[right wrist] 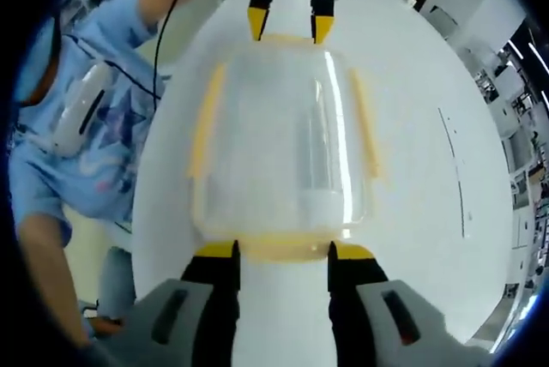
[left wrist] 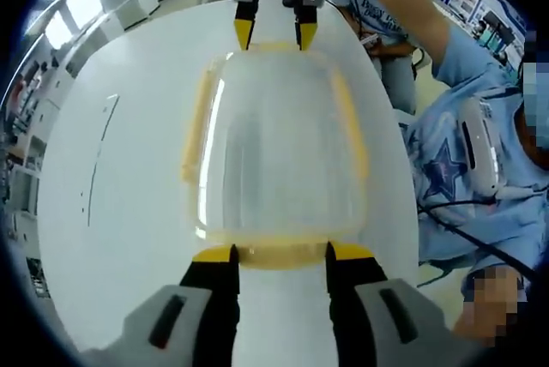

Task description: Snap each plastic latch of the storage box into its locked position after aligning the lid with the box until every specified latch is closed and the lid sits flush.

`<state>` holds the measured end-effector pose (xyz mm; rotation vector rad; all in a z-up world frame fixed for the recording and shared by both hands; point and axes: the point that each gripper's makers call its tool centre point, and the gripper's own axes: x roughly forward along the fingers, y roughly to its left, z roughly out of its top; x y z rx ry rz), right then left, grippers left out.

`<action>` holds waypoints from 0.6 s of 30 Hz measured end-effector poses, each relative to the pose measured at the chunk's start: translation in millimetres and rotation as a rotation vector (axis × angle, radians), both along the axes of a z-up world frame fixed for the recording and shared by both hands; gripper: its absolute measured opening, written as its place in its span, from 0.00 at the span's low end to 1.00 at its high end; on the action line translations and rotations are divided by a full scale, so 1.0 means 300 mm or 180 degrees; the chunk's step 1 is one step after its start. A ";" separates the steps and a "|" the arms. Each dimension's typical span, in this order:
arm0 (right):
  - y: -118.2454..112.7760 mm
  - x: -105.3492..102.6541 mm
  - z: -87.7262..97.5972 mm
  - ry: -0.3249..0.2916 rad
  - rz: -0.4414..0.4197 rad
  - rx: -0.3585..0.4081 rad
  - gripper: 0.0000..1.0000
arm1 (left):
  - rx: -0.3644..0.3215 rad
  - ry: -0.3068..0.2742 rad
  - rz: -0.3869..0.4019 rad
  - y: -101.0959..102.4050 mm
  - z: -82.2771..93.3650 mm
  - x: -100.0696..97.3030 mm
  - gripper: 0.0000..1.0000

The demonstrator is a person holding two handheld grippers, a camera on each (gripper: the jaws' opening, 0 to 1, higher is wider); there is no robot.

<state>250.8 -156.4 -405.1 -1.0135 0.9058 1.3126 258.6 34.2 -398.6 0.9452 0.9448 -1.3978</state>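
Desk [left wrist: 111, 213]: white, round, bare around the box.
Storage box [left wrist: 279, 140]: mid-desk, clear lid, yellow latches.
Left gripper [left wrist: 281, 255]: jaws released, at near latch.
Right gripper [right wrist: 283, 255]: jaws released, opposite latch.
Room: bright, shelving behind.

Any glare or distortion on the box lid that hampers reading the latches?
Left gripper view: a bright glare streak runs down the lid, left of centre; fisheye bows the yellow side latch. Right gripper view: the streak sits right of centre on the lid; the near latch looks soft and pale against the white table.
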 end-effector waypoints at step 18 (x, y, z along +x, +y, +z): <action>0.077 0.013 -0.010 -0.0038 0.0071 0.0022 0.39 | -0.0001 -0.0034 0.0095 0.078 0.002 0.000 0.40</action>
